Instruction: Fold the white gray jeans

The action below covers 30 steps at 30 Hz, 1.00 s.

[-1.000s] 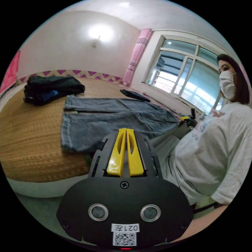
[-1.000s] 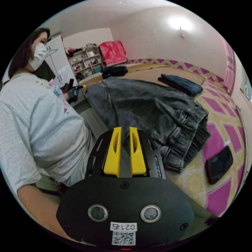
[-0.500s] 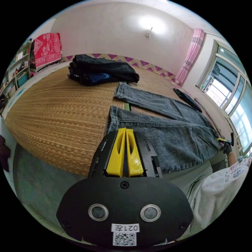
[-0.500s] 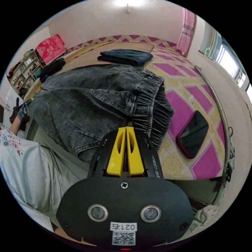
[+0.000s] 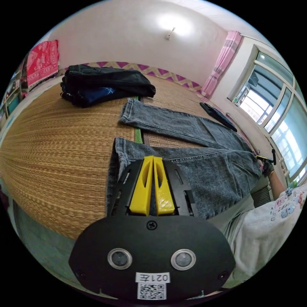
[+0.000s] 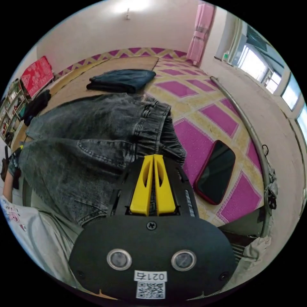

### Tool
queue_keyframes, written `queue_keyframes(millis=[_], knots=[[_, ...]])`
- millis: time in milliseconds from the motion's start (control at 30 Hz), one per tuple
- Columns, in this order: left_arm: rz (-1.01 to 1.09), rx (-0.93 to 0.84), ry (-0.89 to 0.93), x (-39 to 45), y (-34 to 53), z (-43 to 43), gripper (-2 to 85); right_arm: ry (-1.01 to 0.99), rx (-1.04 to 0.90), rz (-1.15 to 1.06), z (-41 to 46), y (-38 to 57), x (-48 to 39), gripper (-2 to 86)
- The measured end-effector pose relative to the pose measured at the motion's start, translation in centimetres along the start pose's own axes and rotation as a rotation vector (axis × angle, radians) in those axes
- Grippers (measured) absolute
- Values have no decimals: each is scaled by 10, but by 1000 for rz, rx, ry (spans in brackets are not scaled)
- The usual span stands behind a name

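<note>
Both cameras have swung since half a second ago, so the left gripper (image 5: 153,158) now sits lower over the hem of the near leg, and the right gripper (image 6: 153,156) has come down at the waistband. Left fingers (image 5: 142,185) are nearly together with only a thin slit between them, above the denim; whether they pinch cloth I cannot tell. Right fingers (image 6: 143,187) are likewise pressed close, their tips at the gathered waistband edge, grip unclear.

Spread flat, the gray jeans (image 5: 204,166) lie along the near edge of the bed, legs parted, hems toward the woven mat (image 5: 57,150). Open mat lies wide beside the hems; a pile of dark clothes (image 5: 102,88) rests toward the far edge. At the waist end, a phone (image 6: 216,172) lies just beside the jeans on the pink-patterned sheet (image 6: 204,112), with a folded dark garment (image 6: 123,80) farther back. A window (image 5: 271,118) and pink curtain (image 5: 220,64) stand at one side.
</note>
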<state>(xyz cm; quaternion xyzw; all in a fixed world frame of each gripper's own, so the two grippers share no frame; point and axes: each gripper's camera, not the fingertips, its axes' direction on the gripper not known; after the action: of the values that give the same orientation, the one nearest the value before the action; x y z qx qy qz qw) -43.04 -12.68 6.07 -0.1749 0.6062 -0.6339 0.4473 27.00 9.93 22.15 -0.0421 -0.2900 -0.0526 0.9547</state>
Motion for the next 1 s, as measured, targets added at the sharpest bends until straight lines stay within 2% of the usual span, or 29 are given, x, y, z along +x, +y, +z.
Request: queue_keyframes(millis=[100,167,267,333,500,633,700,800,933,1000], knots=[[-4,-17,-11,2,1,4,-9,-160,73,119,-7,-16,33,20],[-13,-25,-7,1,1,6,-9,-241,14,168,8,-33,51,65],[-24,-21,6,1,5,7,-9,-291,-105,199,40,-64,68,80],[-32,-19,12,0,6,8,-9,-396,-167,270,65,-86,84,90],[-55,-27,29,-1,11,11,-9,-426,-184,404,98,-119,109,94],[-72,-23,52,-2,15,12,-9,-468,-134,393,100,-138,119,99],[-78,-21,58,-2,18,12,-9,-424,-99,375,95,-145,120,105],[-79,-24,56,0,20,13,-9,-362,-205,280,111,-159,114,106],[-84,-20,63,1,24,13,-9,-324,-261,166,114,-179,104,43],[-88,-24,64,2,26,13,-9,-348,-165,119,92,-191,102,28]])
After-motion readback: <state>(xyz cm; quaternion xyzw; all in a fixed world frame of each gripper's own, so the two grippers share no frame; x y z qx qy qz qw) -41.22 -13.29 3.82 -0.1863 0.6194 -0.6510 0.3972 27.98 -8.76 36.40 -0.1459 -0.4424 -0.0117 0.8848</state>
